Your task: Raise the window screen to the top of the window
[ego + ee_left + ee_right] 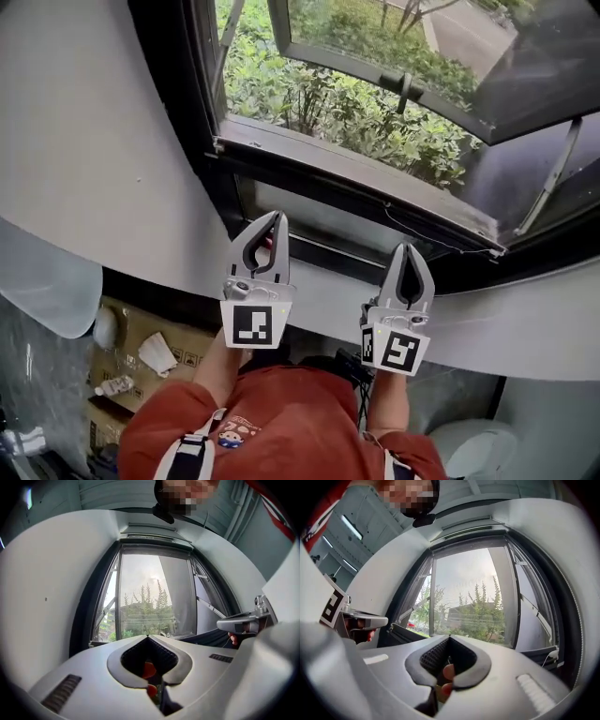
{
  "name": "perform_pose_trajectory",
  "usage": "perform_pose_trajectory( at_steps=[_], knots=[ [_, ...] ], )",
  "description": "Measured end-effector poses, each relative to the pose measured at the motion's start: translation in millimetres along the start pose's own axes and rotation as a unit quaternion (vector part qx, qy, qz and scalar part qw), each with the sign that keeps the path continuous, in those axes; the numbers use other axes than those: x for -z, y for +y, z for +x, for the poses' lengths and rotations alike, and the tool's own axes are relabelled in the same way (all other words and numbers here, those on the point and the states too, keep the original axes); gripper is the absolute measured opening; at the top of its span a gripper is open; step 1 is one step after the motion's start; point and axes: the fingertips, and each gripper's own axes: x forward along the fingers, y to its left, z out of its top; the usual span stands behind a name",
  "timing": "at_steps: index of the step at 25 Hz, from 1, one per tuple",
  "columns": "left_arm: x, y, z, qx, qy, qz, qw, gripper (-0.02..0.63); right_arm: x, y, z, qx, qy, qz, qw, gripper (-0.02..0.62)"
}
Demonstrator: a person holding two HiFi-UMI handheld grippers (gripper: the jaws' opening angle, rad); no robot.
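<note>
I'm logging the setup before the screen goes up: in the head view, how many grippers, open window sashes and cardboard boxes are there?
Grey two-jaw grippers: 2, the left gripper and the right gripper, both with jaws shut and empty
Dark-framed open window sash: 1
Brown cardboard box: 1
Total: 4

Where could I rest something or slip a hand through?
Bare: the pale sill between the left gripper and right gripper, under the window frame. A hand could pass through the opening toward the plants. Crowded: the cardboard box, lower left.

Two tongs: left tongs (277,217), right tongs (409,247); one window (330,156); one cardboard box (132,320).
</note>
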Motion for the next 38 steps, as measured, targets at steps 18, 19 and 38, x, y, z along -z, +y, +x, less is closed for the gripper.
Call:
perform_pose_trajectory(
  at_steps=[18,19,38],
  knots=[
    [-5,-51,47,0.054,-0.008,0.048,0.9974,0.006,12,-62,-2,0.047,-0.007,-0.003,0.999,0.009],
    [-3,-52,48,0.057,-0.003,0.063,0.9964,0.006,12,-64,-1,0.045,-0.004,-0.011,0.999,0.009],
    [49,-69,76,0.15,0.075,0.377,0.9111,0.116,64,-70,21,-0.067,0.147,-0.254,0.954,0.132]
  ],
)
